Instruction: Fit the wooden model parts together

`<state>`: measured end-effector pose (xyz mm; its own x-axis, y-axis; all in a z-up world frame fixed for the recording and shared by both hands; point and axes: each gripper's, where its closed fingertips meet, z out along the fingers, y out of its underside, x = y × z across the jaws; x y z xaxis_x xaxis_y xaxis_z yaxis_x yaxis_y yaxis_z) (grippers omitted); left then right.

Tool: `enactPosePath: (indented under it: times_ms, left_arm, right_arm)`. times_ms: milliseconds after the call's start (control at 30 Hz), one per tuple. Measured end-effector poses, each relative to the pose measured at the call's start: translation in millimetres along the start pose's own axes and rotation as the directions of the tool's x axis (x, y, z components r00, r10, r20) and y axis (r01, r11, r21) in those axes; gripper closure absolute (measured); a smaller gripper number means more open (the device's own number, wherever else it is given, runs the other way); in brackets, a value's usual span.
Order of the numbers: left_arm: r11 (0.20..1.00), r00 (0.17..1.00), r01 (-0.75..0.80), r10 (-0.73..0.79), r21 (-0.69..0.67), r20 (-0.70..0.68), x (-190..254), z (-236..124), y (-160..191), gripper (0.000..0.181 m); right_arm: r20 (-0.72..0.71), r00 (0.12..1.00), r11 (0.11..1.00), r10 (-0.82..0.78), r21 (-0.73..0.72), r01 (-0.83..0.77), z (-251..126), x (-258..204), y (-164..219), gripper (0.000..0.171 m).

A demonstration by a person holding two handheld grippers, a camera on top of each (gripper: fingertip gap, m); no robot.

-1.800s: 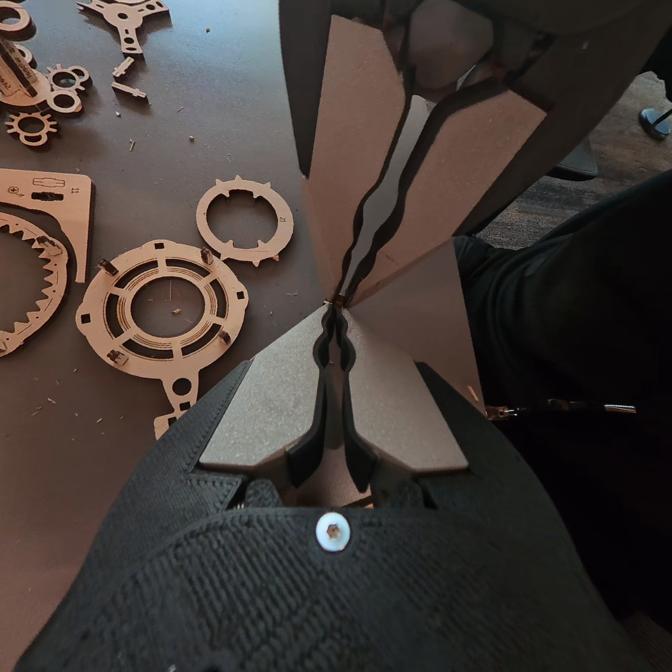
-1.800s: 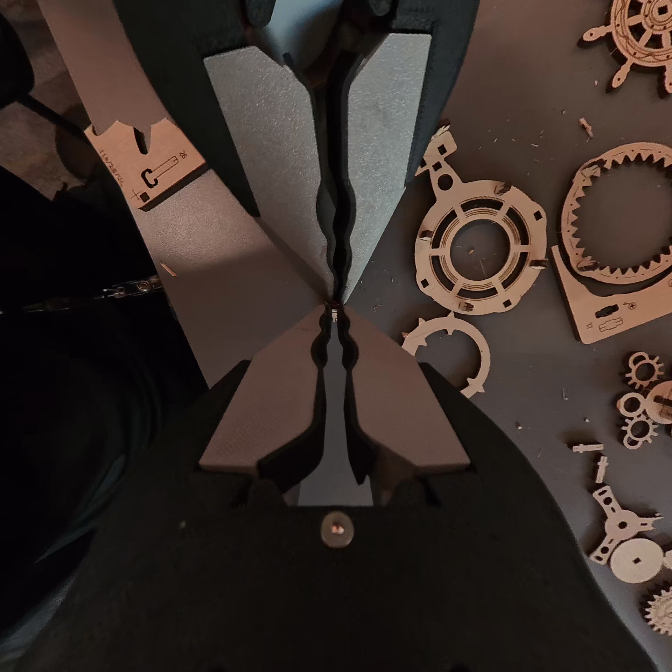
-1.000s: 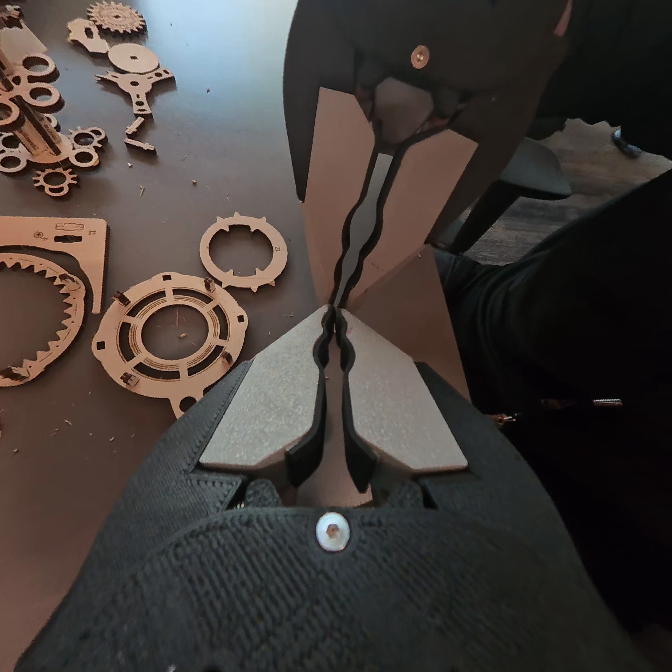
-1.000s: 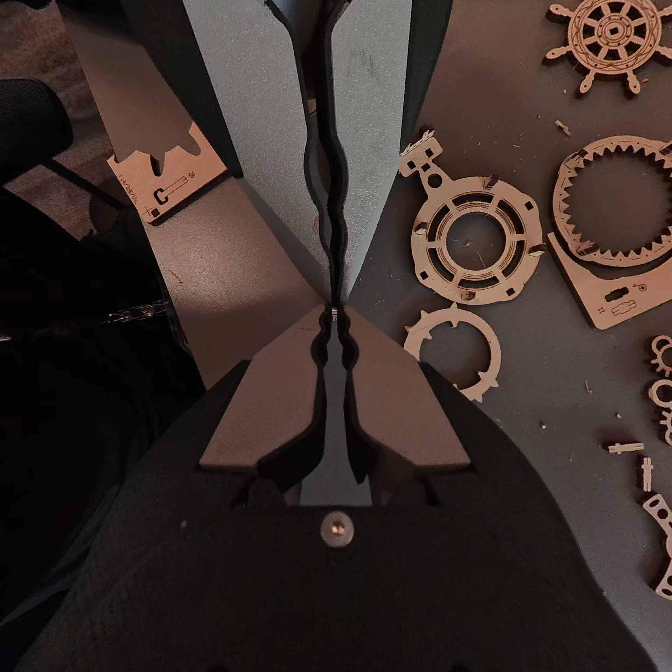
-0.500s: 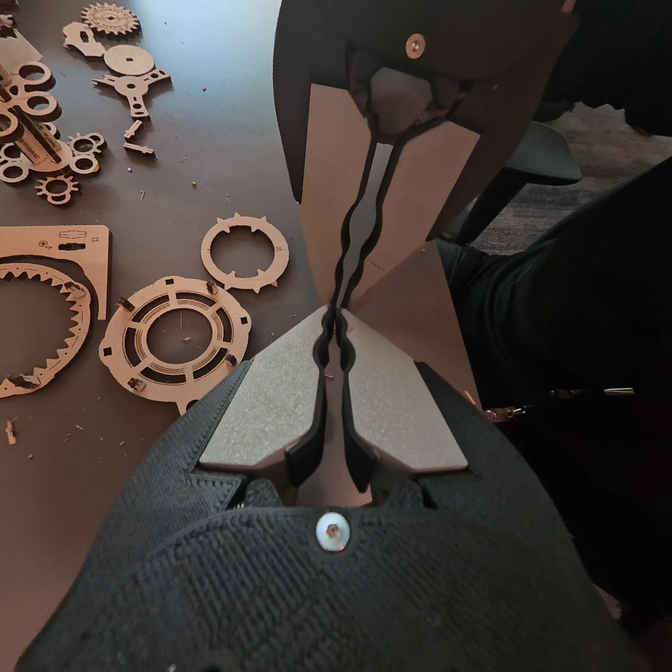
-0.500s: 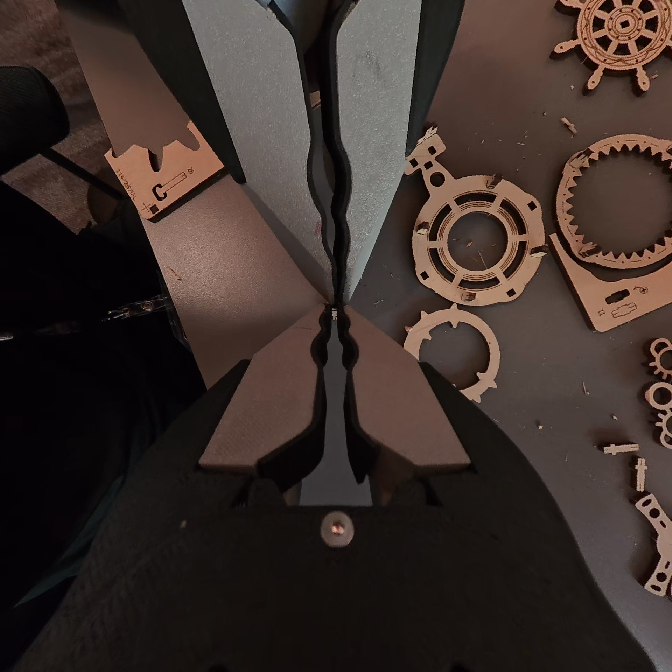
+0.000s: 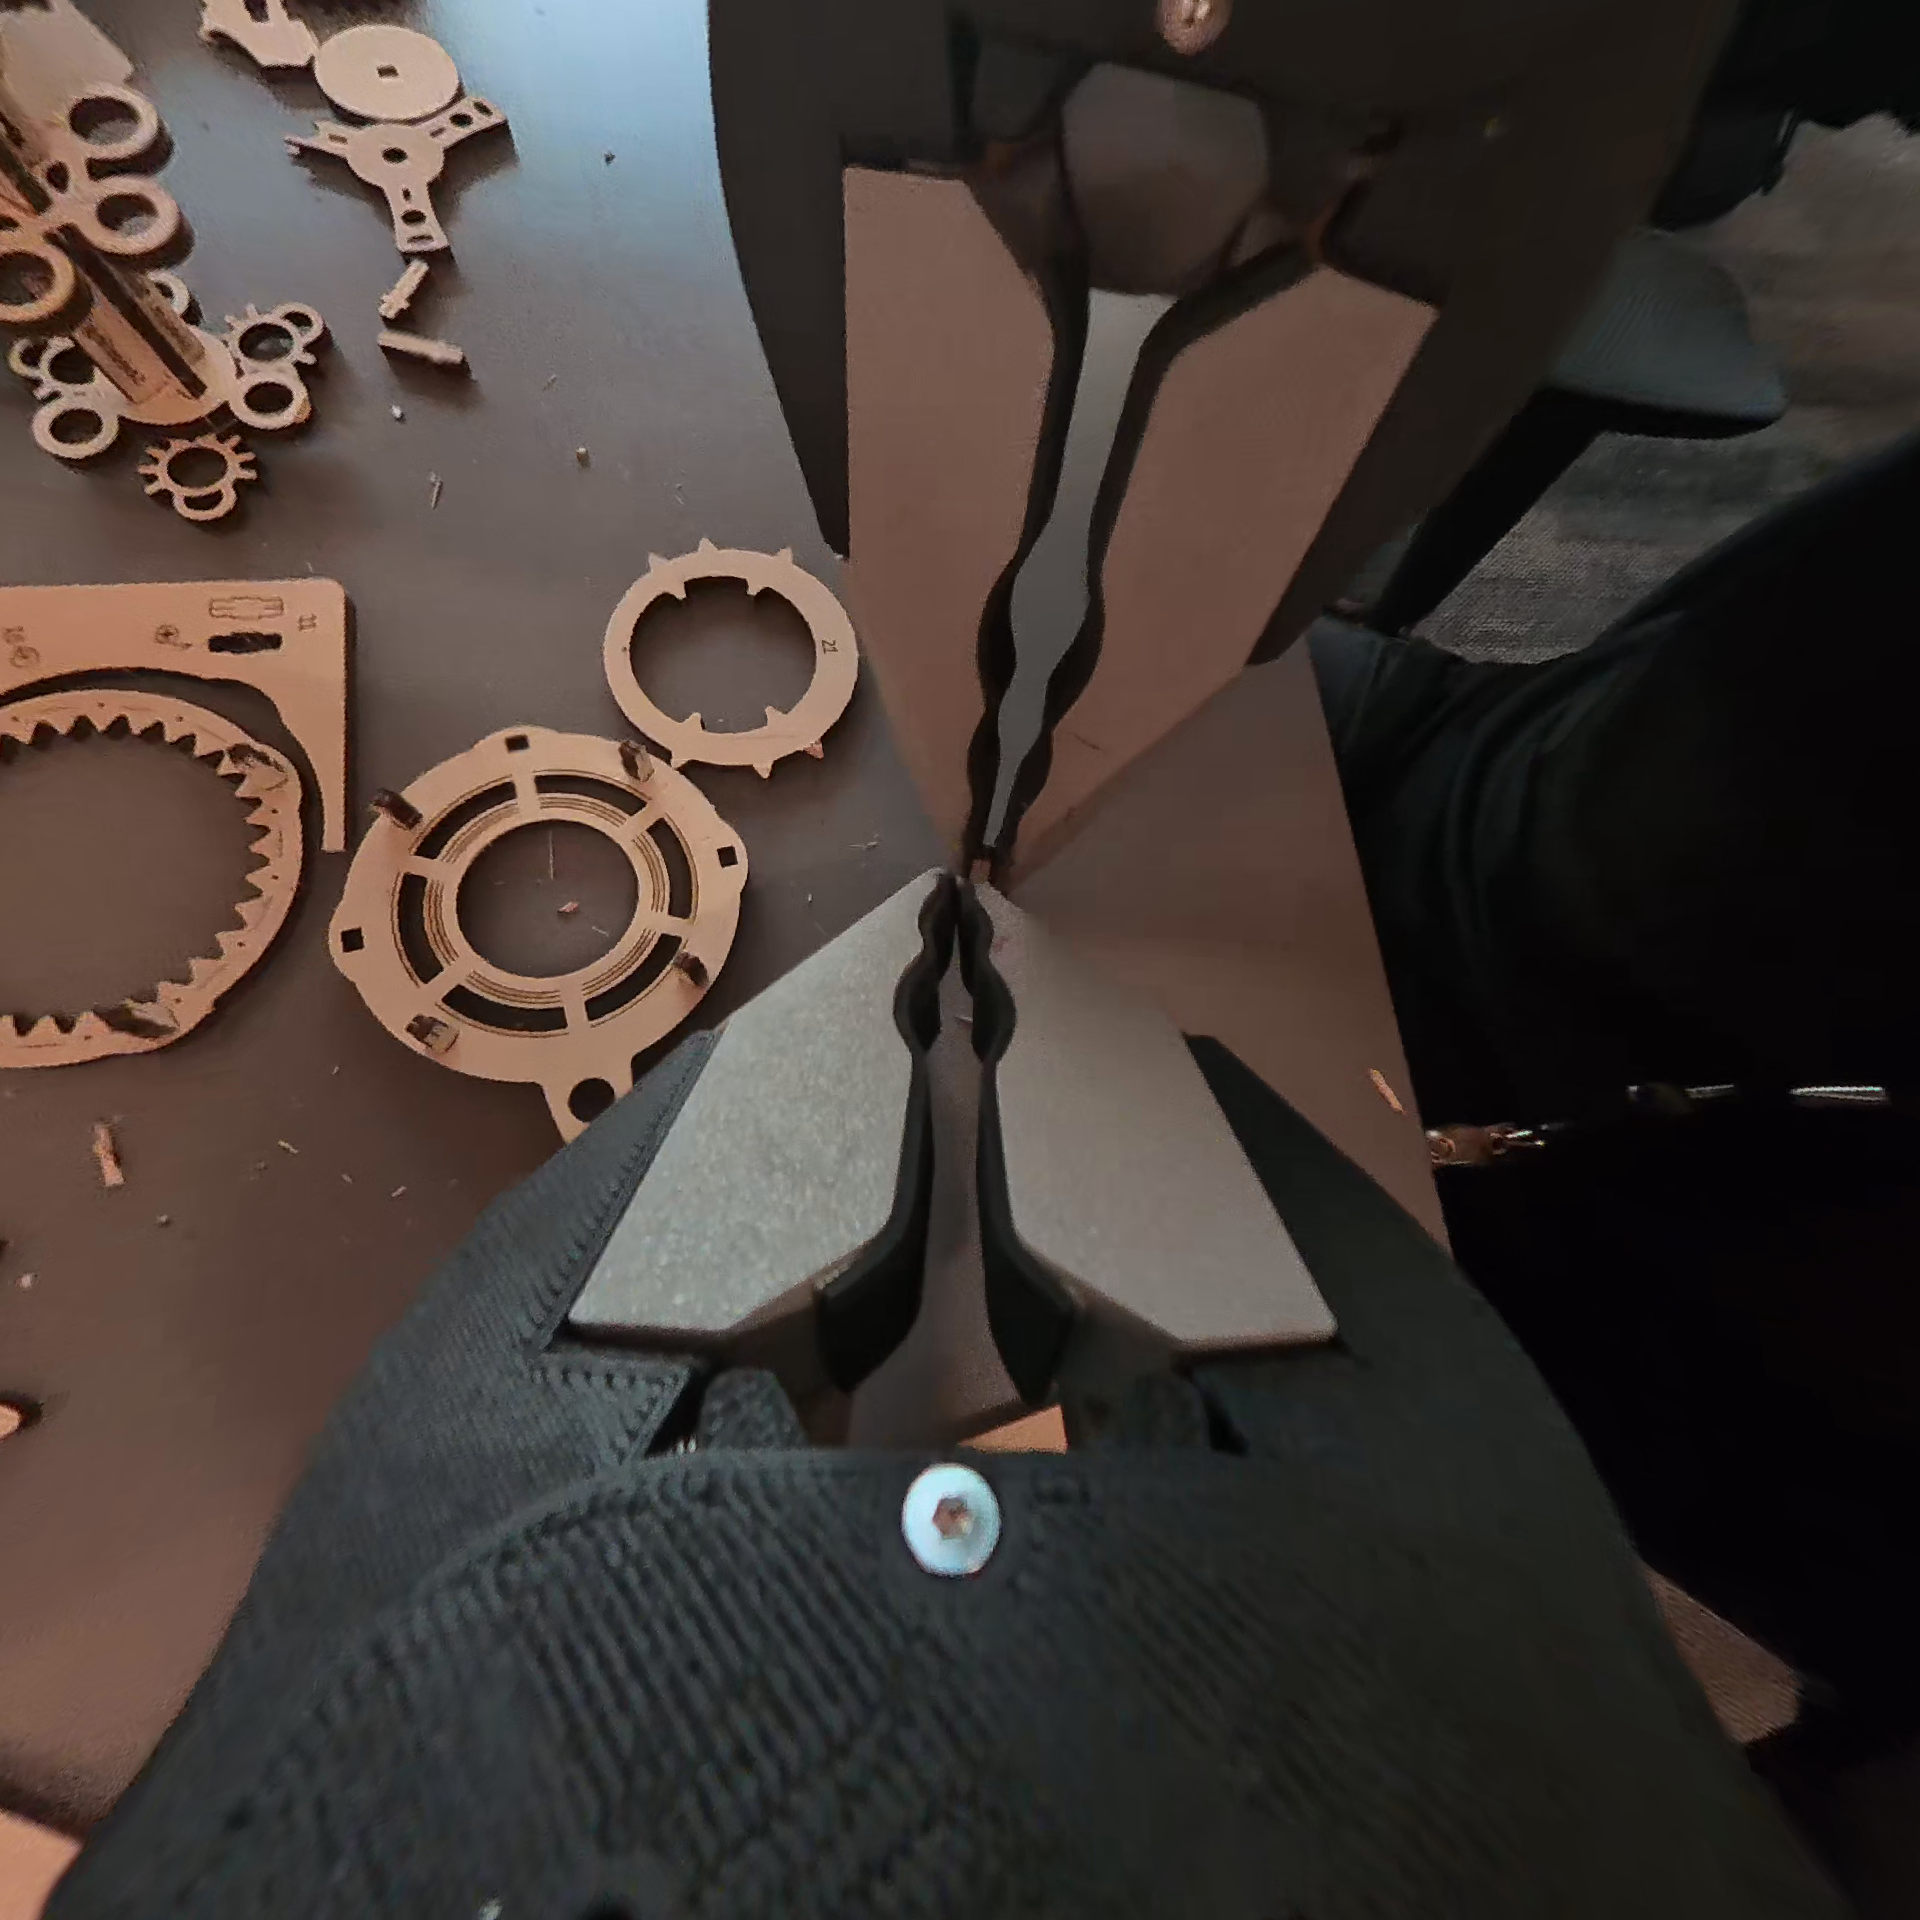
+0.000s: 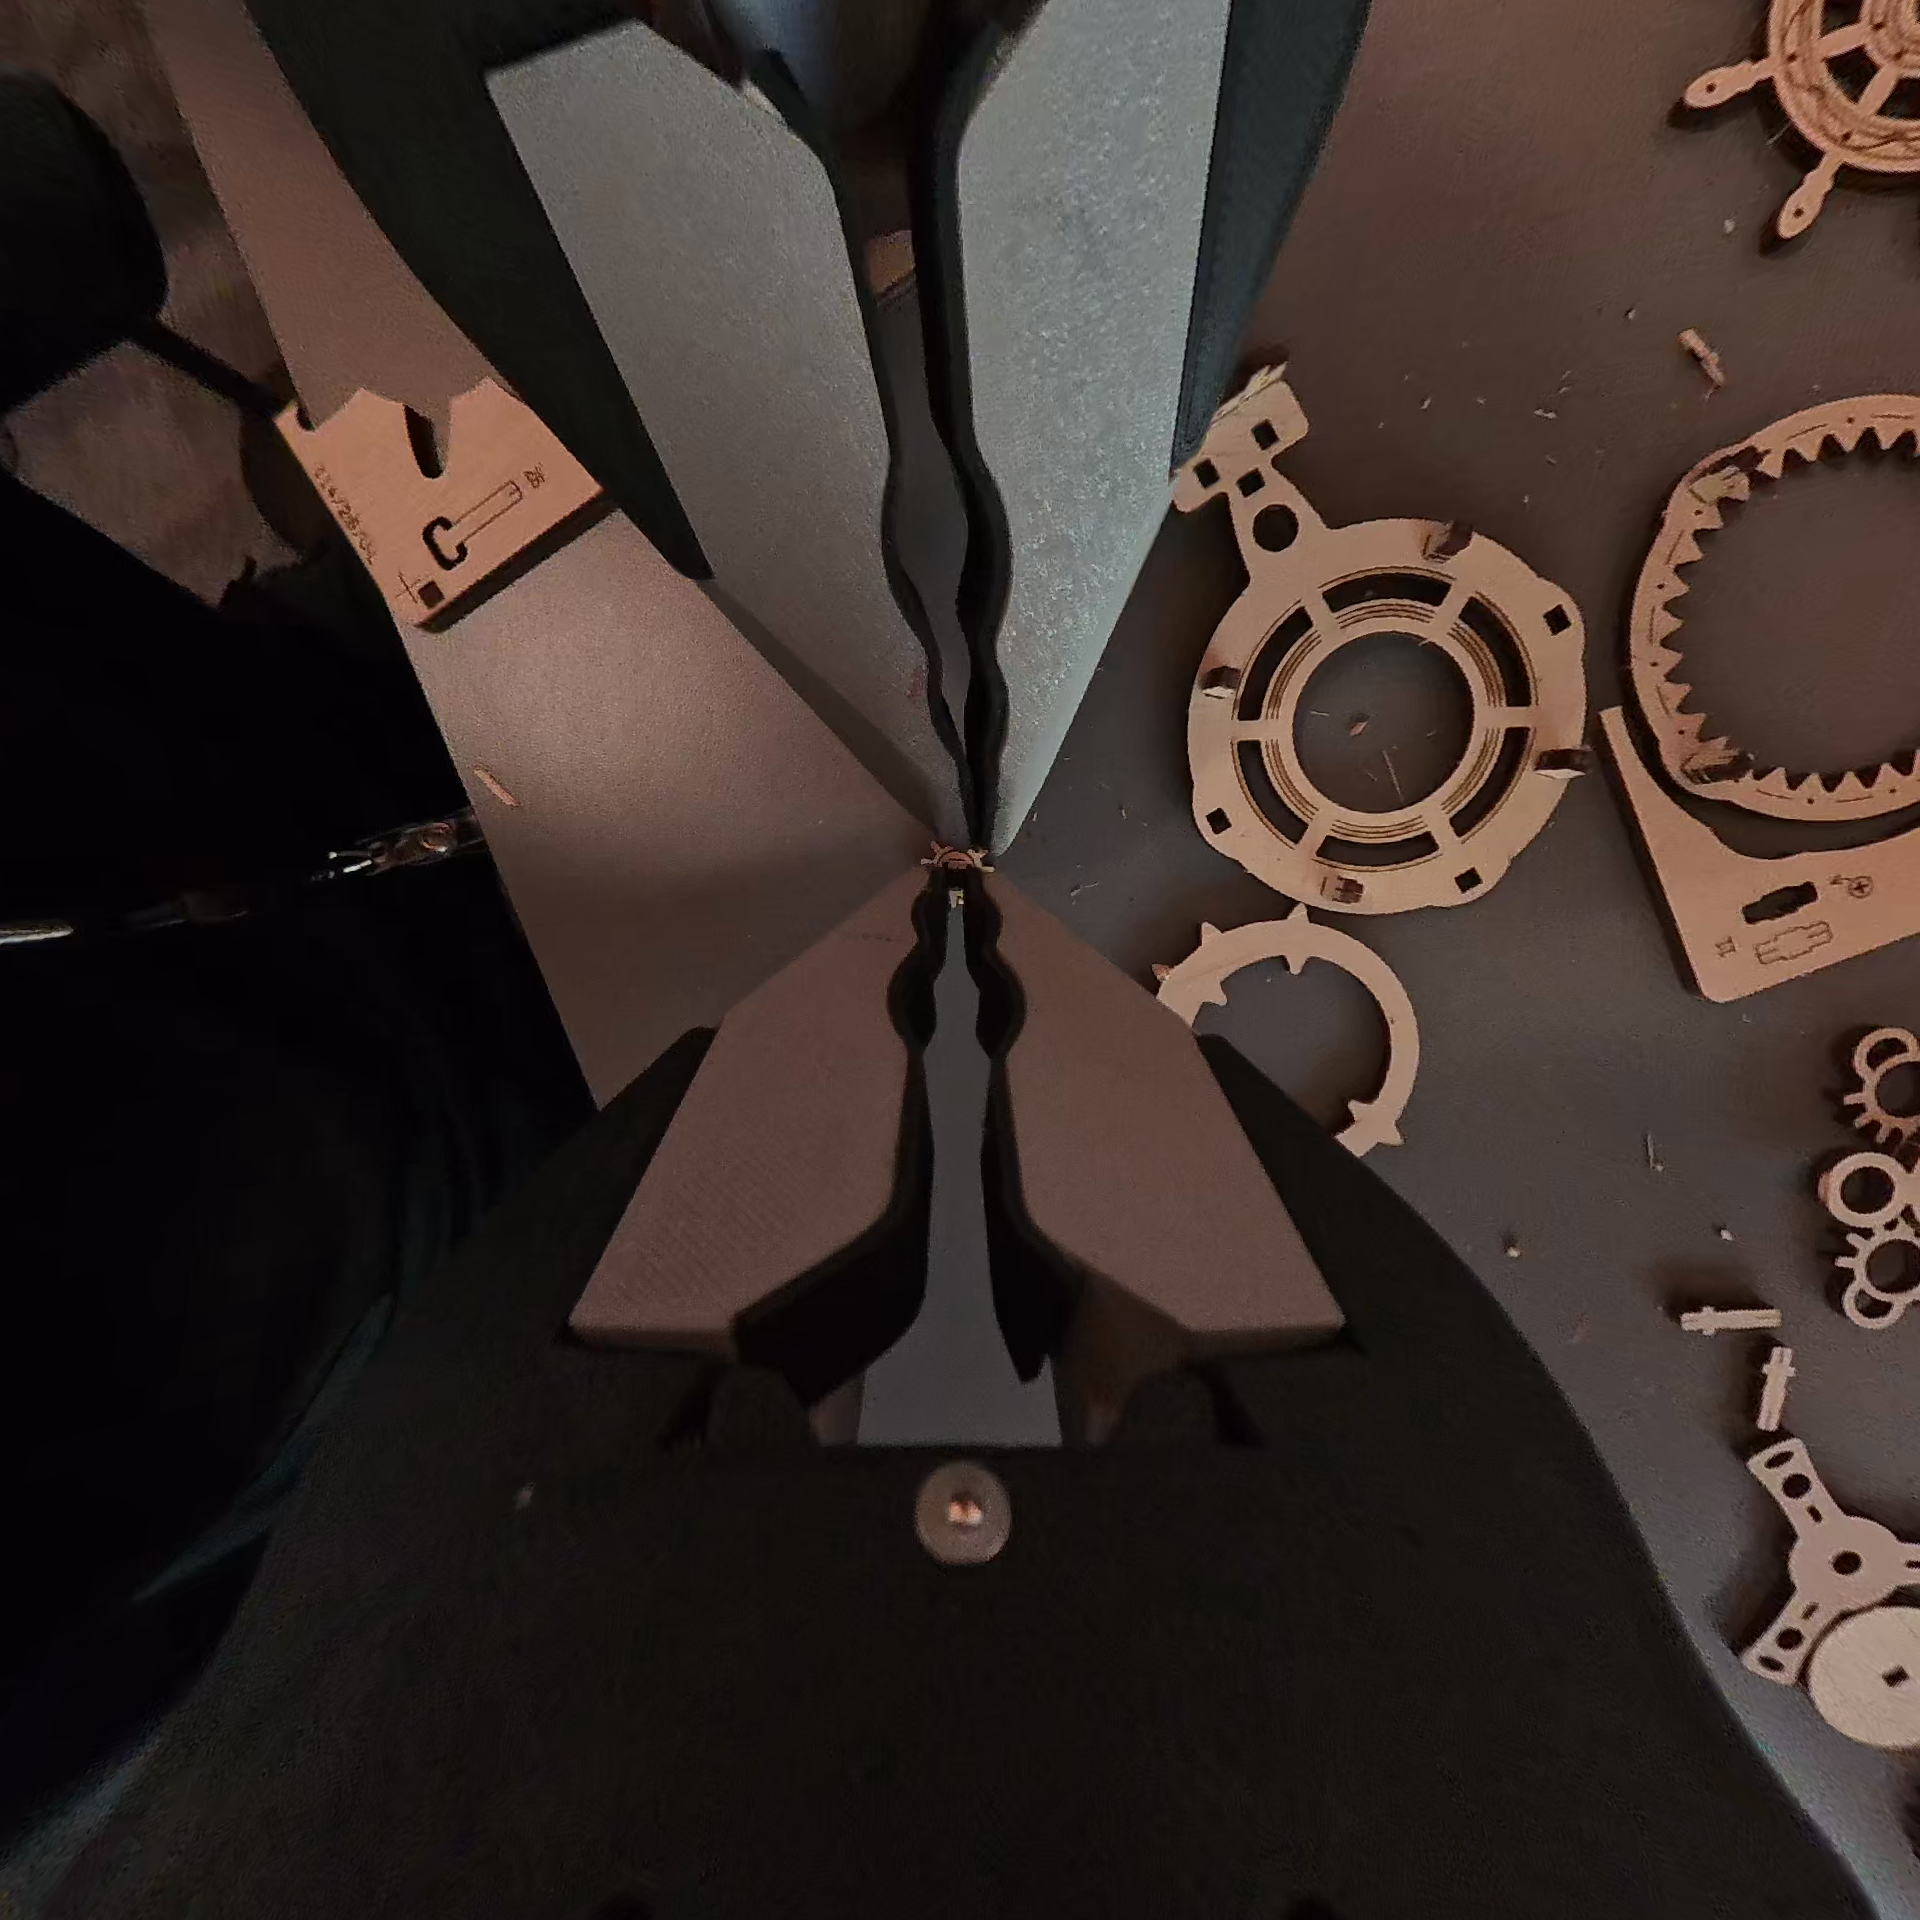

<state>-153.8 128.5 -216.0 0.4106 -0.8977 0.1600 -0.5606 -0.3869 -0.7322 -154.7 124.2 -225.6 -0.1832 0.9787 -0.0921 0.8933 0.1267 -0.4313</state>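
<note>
My left gripper (image 7: pixel 956 883) and right gripper (image 8: pixel 956 896) meet tip to tip above the front edge of the dark table (image 7: pixel 582 436). Both are shut. A tiny wooden part (image 8: pixel 958 857) shows pinched right where the tips meet. It also shows in the left wrist view (image 7: pixel 979 860). I cannot tell its shape or whether it is one piece or two. The right gripper (image 7: pixel 987 842) reaches down from the top of the left wrist view. The left gripper (image 8: pixel 971 831) does the same in the right wrist view.
On the table lie a round spoked plate with pegs (image 7: pixel 540 904), a notched ring (image 7: pixel 732 660), a toothed ring in its sheet (image 7: pixel 135 852), a ship's wheel (image 8: pixel 1829 94), small gears (image 7: pixel 197 478) and an offcut (image 8: pixel 436 509). A person's dark clothing (image 7: pixel 1662 935) lies past the table edge. My left and right fingertips are right by each other.
Both grippers stay shut and tip to tip. They have shifted slightly over the table, and the opposite gripper looks a little closer in each view. The parts on the table have not moved.
</note>
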Motion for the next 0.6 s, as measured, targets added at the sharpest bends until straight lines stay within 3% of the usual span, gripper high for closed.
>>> enactPosePath:
  times_ms: [233, 467, 600]
  left_arm:
    - [0.999, 0.999, 0.036, -0.037, -0.016, -0.006, -3, 3, 11, 0.181]
    - [0.990, 0.990, 0.136, -0.135, 0.034, -0.041, -8, -17, 18, 0.181]
    - [0.988, 0.988, 0.155, -0.155, 0.001, 0.016, -16, -18, 25, 0.181]
  right_arm:
    - [0.026, 0.999, 0.989, 0.046, -0.138, -0.042, 1, 2, -1, 0.171]
    - [-0.031, 0.998, 0.975, 0.059, -0.213, -0.064, 1, 3, 0, 0.171]
    - [-0.086, 0.995, 0.950, 0.048, -0.303, -0.072, 1, 4, -2, 0.171]
